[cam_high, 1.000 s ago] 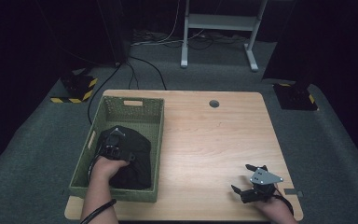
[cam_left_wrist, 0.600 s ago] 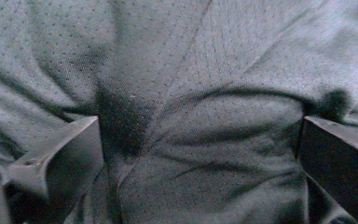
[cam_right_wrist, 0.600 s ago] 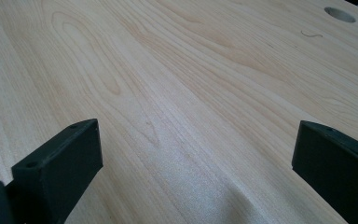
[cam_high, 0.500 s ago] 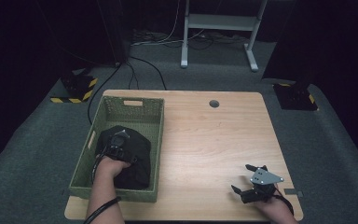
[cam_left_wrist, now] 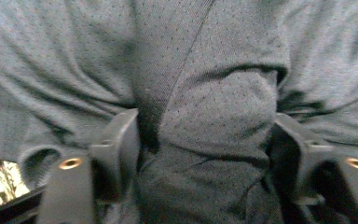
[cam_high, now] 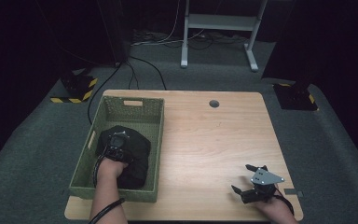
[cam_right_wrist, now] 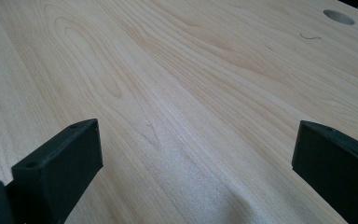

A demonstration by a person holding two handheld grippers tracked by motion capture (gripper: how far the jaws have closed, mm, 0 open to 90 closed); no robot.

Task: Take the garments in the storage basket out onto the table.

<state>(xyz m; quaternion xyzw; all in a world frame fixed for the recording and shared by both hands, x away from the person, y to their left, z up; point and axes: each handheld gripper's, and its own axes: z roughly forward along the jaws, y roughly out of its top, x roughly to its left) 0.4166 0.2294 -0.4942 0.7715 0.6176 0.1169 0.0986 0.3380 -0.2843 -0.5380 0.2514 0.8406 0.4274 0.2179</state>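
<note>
A dark grey garment [cam_high: 137,156] lies bunched in the green woven basket [cam_high: 133,99] on the left of the table. My left gripper [cam_high: 117,140] points down into it. In the left gripper view its jaws have just been closing, and a fold of the garment [cam_left_wrist: 223,102] is squeezed between them, with both pads of my left gripper [cam_left_wrist: 205,126] pressing the cloth. My right gripper [cam_high: 240,178] rests at the table's front right corner. It stands open with bare wood between its jaws [cam_right_wrist: 196,135].
The wooden table [cam_high: 214,135] has a round cable hole [cam_high: 214,103] near its far edge, also visible from the right gripper [cam_right_wrist: 338,17]. Dark carpet surrounds the table, with cables and a white stand's legs [cam_high: 219,28] behind it.
</note>
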